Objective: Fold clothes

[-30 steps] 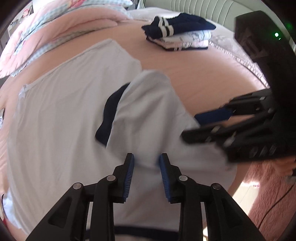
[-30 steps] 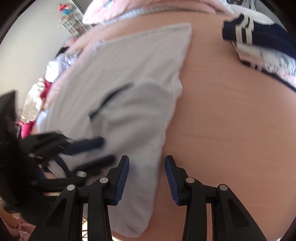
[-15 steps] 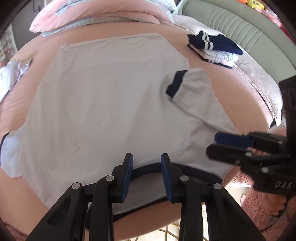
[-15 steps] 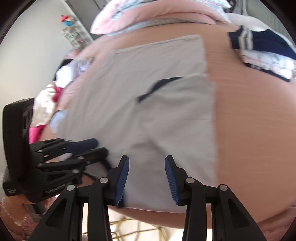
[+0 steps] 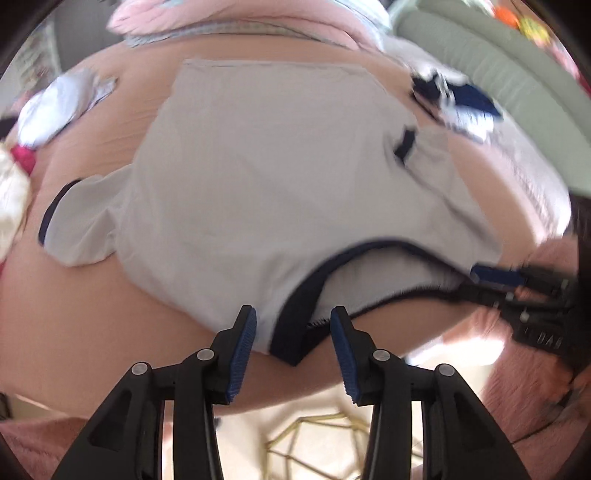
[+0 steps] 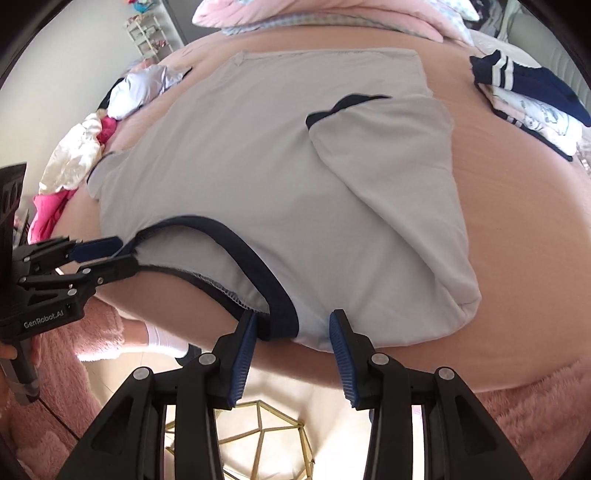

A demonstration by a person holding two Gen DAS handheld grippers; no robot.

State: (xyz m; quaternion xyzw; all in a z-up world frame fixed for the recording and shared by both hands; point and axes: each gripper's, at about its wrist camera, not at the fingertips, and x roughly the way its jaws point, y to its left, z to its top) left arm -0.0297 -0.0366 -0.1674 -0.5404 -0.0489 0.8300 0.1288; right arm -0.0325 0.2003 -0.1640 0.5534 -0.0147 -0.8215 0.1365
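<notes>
both grippers had drawn back to the near edge of the bed [image 6: 517,258], where the grey t-shirt [image 6: 295,184] lay flat, filling mid-frame. its navy collar [image 6: 258,266] sat between the spread jaws of the left gripper [image 5: 293,345] and right gripper [image 6: 291,345], unclamped. one navy-cuffed sleeve [image 6: 388,147] lay folded across the body.

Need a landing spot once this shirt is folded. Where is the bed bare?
Bare sheet lies between the grey shirt and the folded stack. A narrow strip runs beyond the shirt's hem, below the pink duvet. Crowded: loose clothes by the spread sleeve.
</notes>
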